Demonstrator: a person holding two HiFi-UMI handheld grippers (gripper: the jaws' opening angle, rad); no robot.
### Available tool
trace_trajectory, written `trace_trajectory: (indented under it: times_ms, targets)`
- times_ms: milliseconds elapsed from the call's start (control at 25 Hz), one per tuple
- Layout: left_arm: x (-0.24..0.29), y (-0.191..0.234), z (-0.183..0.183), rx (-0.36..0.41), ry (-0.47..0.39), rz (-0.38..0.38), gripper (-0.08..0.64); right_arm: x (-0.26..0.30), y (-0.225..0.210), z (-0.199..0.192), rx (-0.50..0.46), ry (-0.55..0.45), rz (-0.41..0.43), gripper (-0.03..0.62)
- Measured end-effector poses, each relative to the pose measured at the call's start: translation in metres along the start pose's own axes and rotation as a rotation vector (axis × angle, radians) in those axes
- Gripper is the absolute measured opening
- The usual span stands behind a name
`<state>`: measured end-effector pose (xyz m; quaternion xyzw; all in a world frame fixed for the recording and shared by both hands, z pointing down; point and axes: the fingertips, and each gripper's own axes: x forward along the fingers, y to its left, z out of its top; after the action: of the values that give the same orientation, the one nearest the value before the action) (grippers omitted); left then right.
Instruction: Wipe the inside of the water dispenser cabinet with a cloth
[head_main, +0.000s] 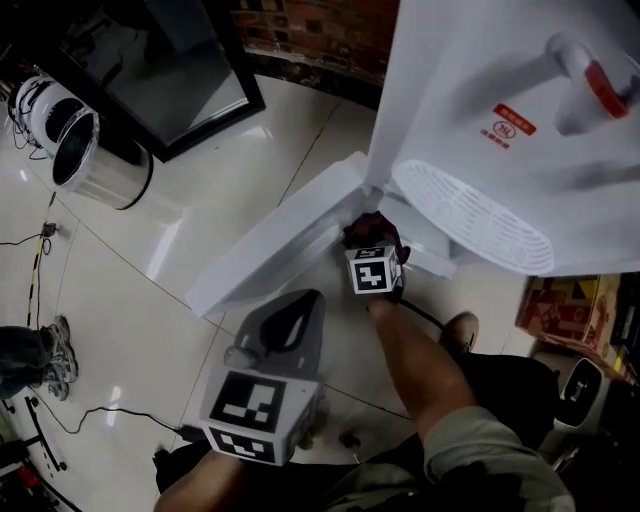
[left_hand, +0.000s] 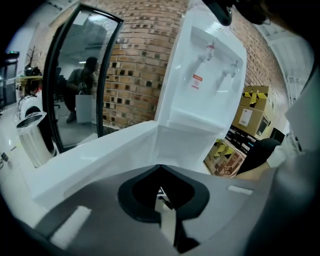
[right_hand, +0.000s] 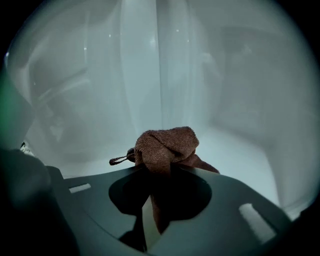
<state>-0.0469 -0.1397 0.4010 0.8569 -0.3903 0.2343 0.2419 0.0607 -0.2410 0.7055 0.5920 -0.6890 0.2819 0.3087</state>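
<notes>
A white water dispenser (head_main: 500, 120) stands ahead with its lower cabinet door (head_main: 275, 235) swung open to the left. My right gripper (head_main: 372, 240) reaches into the cabinet opening, shut on a bunched brown cloth (right_hand: 167, 147). In the right gripper view the cloth sits just off the pale inner walls of the cabinet (right_hand: 150, 85); whether it touches them I cannot tell. My left gripper (head_main: 285, 320) hangs low in front of the open door, shut, with nothing in it. The left gripper view shows the door (left_hand: 100, 155) and the dispenser's front (left_hand: 200, 100).
A steel bin (head_main: 85, 150) lies at the left by a dark glass panel (head_main: 185, 70). Cables (head_main: 60, 415) trail over the tiled floor. Cardboard boxes (head_main: 565, 305) stand to the right of the dispenser. Another person's shoe (head_main: 55, 350) shows at the left edge.
</notes>
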Motion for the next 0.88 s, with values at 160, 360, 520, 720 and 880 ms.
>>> trace_trajectory:
  times_ms: [160, 360, 520, 720, 880]
  targets:
    - [-0.003, 0.009, 0.001, -0.025, 0.005, 0.011, 0.000, 0.009, -0.006, -0.015, 0.002, 0.060, -0.023, 0.084]
    - [0.002, 0.003, 0.004, -0.011, 0.009, -0.010, 0.000, 0.003, -0.024, -0.028, 0.025, 0.100, -0.045, 0.084]
    - [0.006, -0.005, 0.015, 0.050, -0.018, -0.015, 0.000, -0.009, -0.045, -0.044, 0.025, 0.142, -0.069, 0.084]
    - [0.003, -0.004, 0.033, 0.133, -0.067, 0.023, 0.000, -0.035, -0.086, -0.071, 0.040, 0.189, -0.120, 0.084]
    - [0.002, -0.001, 0.039, 0.148, -0.085, 0.034, 0.000, -0.056, -0.113, -0.094, 0.074, 0.230, -0.154, 0.084]
